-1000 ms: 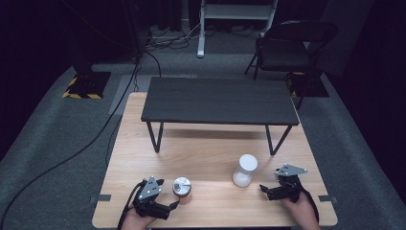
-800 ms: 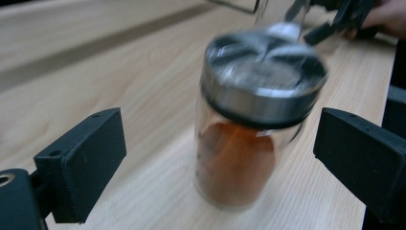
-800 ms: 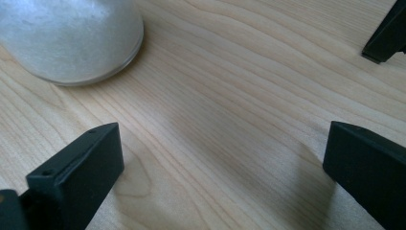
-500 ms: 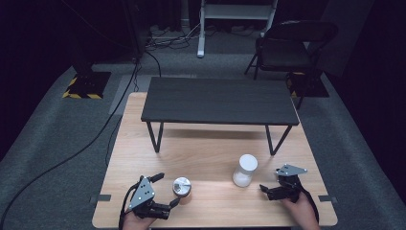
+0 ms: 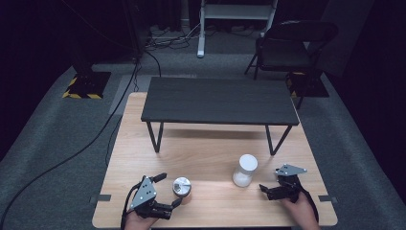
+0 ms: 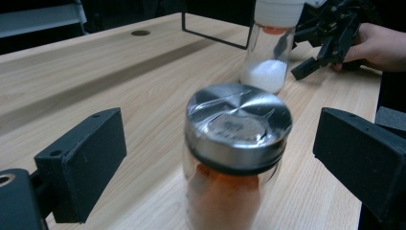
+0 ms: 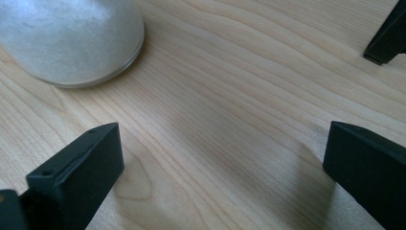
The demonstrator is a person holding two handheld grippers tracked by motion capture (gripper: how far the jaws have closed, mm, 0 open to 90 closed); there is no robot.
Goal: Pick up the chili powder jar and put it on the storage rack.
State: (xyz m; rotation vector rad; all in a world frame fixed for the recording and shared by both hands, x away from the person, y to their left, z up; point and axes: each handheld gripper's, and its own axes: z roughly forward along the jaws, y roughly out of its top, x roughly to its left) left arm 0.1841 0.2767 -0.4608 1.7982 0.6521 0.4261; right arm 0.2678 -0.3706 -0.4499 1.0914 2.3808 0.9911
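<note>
A glass jar of orange powder with a steel lid (image 5: 182,187) (image 6: 238,127) stands upright near the table's front edge. My left gripper (image 5: 169,190) (image 6: 220,163) is open, with one jaw on each side of the jar and a clear gap to both. To the right stands a white-lidded jar of white powder (image 5: 245,170) (image 6: 273,48) (image 7: 67,38). My right gripper (image 5: 264,189) (image 6: 330,33) (image 7: 220,163) rests open just right of that jar, with bare wood between its jaws.
A low black bench (image 5: 220,100) stands across the far half of the wooden table (image 5: 210,153); its legs come down behind the jars. A dark chair (image 5: 287,48) and cables lie on the floor beyond. A black corner (image 7: 388,38) shows in the right gripper view.
My left gripper has rolled so that its grey plate faces up, and its jaws now straddle the steel-lidded jar. The right gripper and both jars have stayed put.
</note>
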